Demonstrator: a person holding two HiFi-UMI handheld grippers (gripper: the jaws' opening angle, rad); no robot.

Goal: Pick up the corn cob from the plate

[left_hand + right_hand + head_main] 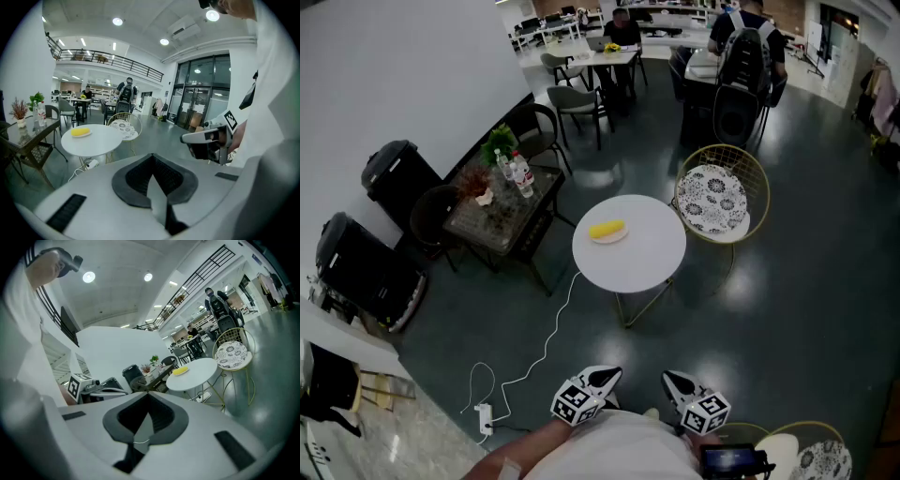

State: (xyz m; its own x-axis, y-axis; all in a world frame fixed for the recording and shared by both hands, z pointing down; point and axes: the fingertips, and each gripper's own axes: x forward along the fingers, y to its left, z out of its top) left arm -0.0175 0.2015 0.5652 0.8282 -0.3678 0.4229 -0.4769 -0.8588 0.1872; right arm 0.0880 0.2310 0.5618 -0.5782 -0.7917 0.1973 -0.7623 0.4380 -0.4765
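The yellow corn cob (607,229) lies on a small pale plate (610,238) near the left side of a round white table (642,258). Both grippers are held low by the person's body, well short of the table. My left gripper (606,378) has its jaws closed together with nothing between them, and so does my right gripper (674,380). From the left gripper view the corn cob (80,132) sits far ahead to the left, with the right gripper (191,138) alongside. The right gripper view shows the corn cob (180,371) far off, beyond its own jaws.
A gold wire chair (719,199) with a patterned cushion stands right behind the table. To the left is a glass side table (502,208) with a plant and bottles, plus black cases (394,173). A white cable and power strip (485,417) lie on the floor. People sit at far tables.
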